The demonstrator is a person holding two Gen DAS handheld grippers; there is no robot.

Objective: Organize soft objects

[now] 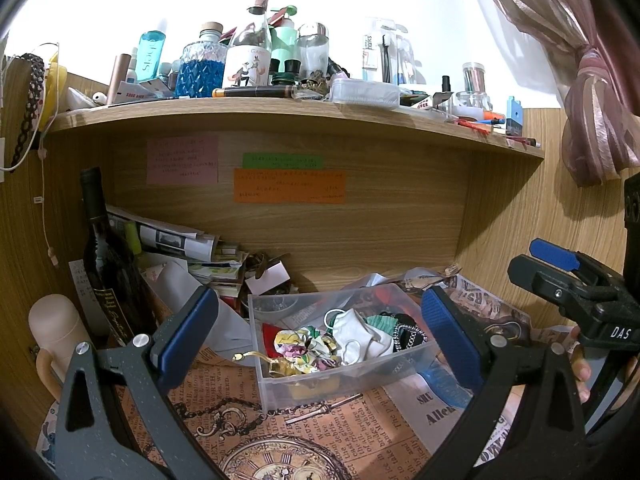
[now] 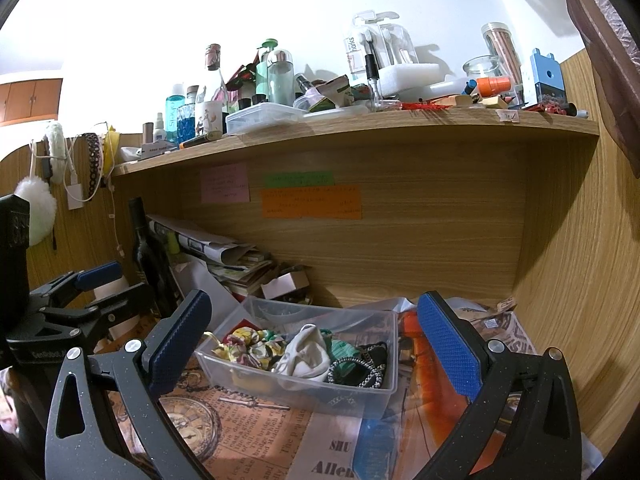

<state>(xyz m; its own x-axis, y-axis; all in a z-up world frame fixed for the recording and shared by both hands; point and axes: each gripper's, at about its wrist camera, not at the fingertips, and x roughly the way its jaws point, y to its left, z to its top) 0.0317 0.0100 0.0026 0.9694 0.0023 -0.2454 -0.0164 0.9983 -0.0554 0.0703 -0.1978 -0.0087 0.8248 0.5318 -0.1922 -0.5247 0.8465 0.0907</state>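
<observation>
A clear plastic bin (image 1: pixel 360 376) (image 2: pixel 372 396) sits on newspaper-print paper in a wooden desk nook. Inside lie a floral scrunchie (image 1: pixel 308 346) (image 2: pixel 252 346), a white cloth piece (image 1: pixel 360 336) (image 2: pixel 306 354), a green fabric item (image 1: pixel 380 322) (image 2: pixel 344 350) and a black beaded band (image 1: pixel 408 336) (image 2: pixel 360 368). My left gripper (image 1: pixel 320 332) is open and empty, fingers on either side of the bin's near end. My right gripper (image 2: pixel 316 340) is open and empty, just in front of the bin. It also shows at the right in the left wrist view (image 1: pixel 560 276).
A dark wine bottle (image 1: pixel 104 256) (image 2: pixel 148 256) and stacked papers (image 1: pixel 192 252) (image 2: pixel 232 260) stand at the back left. A pink tumbler (image 1: pixel 56 332) is at the near left. A cluttered shelf (image 1: pixel 280 112) (image 2: pixel 360 128) hangs above. A wooden wall (image 2: pixel 580 280) closes the right side.
</observation>
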